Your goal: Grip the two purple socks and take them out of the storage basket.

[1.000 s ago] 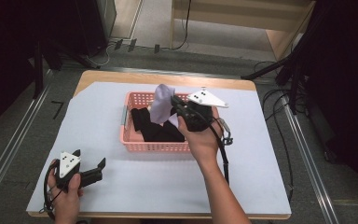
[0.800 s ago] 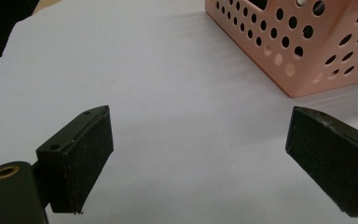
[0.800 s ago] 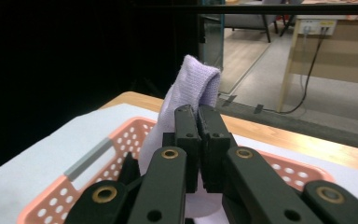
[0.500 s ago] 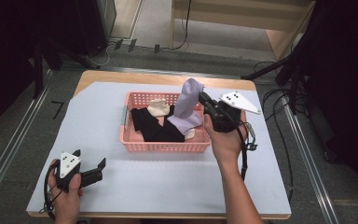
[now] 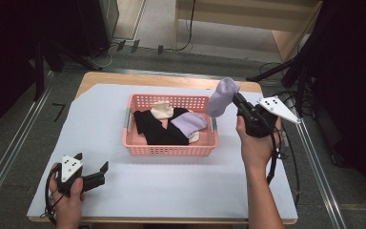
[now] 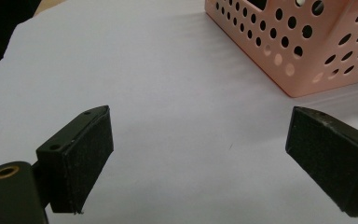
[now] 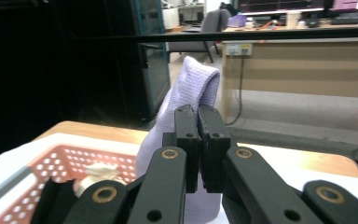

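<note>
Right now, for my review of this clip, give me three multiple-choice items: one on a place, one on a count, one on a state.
1. Where is the lilac sock that the right gripper holds?
A. flat in the basket
B. lifted beside the basket's right end
C. on the floor

2. How many lilac socks are there in all?
A. one
B. two
C. four

3. How do the left gripper's jaws stand?
A. wide apart, nothing between
B. shut on a sock
C. shut on the basket rim

Key: 1 B, it hangs off the pink basket; 2 B, a second lilac sock lies inside; 3 A, bare white cover between the pads.
</note>
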A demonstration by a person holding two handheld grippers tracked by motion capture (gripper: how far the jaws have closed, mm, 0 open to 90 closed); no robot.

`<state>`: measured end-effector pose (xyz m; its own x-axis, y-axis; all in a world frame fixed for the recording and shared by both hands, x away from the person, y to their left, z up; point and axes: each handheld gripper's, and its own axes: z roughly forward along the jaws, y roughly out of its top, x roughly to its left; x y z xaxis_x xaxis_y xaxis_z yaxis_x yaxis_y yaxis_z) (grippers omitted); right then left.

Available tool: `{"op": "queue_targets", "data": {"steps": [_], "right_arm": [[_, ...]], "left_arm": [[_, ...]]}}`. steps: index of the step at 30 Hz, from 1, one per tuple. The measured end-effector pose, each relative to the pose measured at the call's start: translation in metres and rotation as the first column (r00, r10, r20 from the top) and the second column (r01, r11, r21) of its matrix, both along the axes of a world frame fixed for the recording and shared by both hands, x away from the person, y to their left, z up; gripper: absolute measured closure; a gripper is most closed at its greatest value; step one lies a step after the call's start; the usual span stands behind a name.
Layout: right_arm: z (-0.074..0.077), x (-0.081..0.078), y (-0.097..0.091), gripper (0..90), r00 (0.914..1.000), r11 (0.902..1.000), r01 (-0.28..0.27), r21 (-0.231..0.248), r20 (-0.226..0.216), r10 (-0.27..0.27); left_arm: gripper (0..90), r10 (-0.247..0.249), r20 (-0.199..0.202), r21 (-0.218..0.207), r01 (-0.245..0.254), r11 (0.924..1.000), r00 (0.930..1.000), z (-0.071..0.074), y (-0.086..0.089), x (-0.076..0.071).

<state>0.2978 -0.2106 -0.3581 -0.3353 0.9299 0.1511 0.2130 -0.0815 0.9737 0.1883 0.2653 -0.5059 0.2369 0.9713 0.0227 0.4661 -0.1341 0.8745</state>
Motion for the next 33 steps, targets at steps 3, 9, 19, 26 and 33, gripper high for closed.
{"op": "queue_targets", "data": {"steps": [3,9,19,26,33], "right_arm": [[-0.004,0.000,-0.010,88.3,0.9997,0.9997,0.024,-0.003,-0.004,-0.024],[-0.018,0.003,-0.024,88.3,0.9970,0.9974,0.071,-0.014,-0.030,-0.072],[-0.049,0.009,-0.048,88.2,0.9836,0.9889,0.140,-0.050,-0.108,-0.144],[-0.065,0.012,-0.055,70.7,0.9728,0.9790,0.185,-0.086,-0.125,-0.195],[-0.064,0.016,-0.039,53.6,0.9854,0.9916,0.123,-0.041,-0.113,-0.127]], "left_arm": [[8.3,0.002,0.001,0.002,-0.002,1.0000,1.0000,0.000,0.000,0.000],[8.3,0.003,0.004,-0.002,-0.003,1.0000,1.0000,0.000,0.000,0.000],[8.3,0.002,0.002,-0.004,-0.002,1.0000,1.0000,0.000,0.000,0.000],[8.3,0.002,0.000,-0.004,-0.002,1.0000,1.0000,0.000,0.000,0.000],[8.3,0.002,0.001,-0.001,-0.002,1.0000,1.0000,0.000,0.000,0.000]]}}
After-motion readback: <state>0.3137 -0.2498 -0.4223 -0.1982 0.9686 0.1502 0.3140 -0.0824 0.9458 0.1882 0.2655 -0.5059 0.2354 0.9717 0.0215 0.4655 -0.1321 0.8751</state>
